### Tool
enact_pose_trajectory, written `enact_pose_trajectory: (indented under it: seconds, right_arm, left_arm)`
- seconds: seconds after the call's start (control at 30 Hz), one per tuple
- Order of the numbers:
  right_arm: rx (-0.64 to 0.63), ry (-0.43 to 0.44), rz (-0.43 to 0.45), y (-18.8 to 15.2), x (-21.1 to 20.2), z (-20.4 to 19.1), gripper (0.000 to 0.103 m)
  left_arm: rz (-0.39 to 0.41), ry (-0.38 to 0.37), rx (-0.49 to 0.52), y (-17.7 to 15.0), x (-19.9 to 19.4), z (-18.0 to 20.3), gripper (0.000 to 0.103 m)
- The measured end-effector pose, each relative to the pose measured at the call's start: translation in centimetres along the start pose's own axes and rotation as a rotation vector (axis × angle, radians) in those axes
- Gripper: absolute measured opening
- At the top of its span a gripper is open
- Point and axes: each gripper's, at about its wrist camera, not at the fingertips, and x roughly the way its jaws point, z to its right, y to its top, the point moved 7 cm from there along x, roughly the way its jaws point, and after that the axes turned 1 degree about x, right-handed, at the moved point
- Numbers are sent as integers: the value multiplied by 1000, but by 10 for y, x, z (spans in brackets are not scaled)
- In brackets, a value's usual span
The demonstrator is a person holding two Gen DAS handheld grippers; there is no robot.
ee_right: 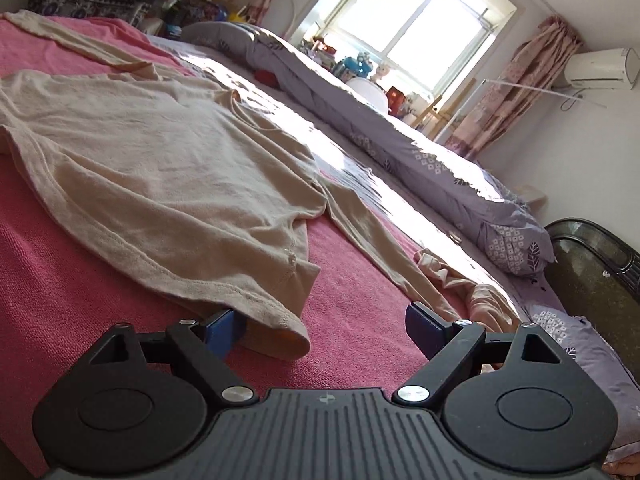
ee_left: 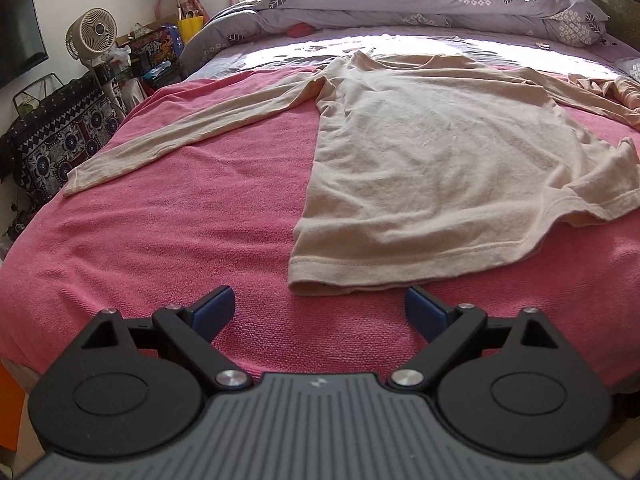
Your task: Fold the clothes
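A beige long-sleeved shirt lies spread flat on a pink blanket that covers the near part of the bed, its hem toward the bed's near edge and its collar toward the far side. One sleeve stretches straight out toward the bed's left edge; the other sleeve runs toward the right edge, where it ends beside a bunched piece of peach cloth. The hem's right corner is rumpled and lifted a little off the blanket. The left gripper hovers low at the near edge, just short of the hem's left corner, its jaws spread wide with nothing between them. The right gripper is also wide apart and holds nothing; the hem's right corner lies between its fingers, with its left blue pad tucked right against the edge of the cloth, though actual contact cannot be told. Beyond the shirt a rolled grey-purple quilt runs along the far side of the bed under a bright window. A fan stands off the bed's left edge.
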Motion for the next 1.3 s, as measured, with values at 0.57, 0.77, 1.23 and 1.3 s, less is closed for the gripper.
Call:
enact_pose_trajectory:
  seconds: [0.57, 0.77, 1.23, 1.3]
  right_arm:
    - [455, -8, -21, 8, -8, 33, 9]
    - [327, -10, -52, -6, -7, 25, 13]
    - [336, -31, -53, -8, -17, 26, 5]
    - [367, -27, -20, -4, -41, 35, 5]
  left_arm:
    - [-5, -3, -14, -2, 5, -4, 99]
    - [-2, -5, -20, -3, 7, -4, 100]
    - [-1, -1, -17, -3, 5, -4, 101]
    - [0, 3, -8, -2, 5, -3, 101]
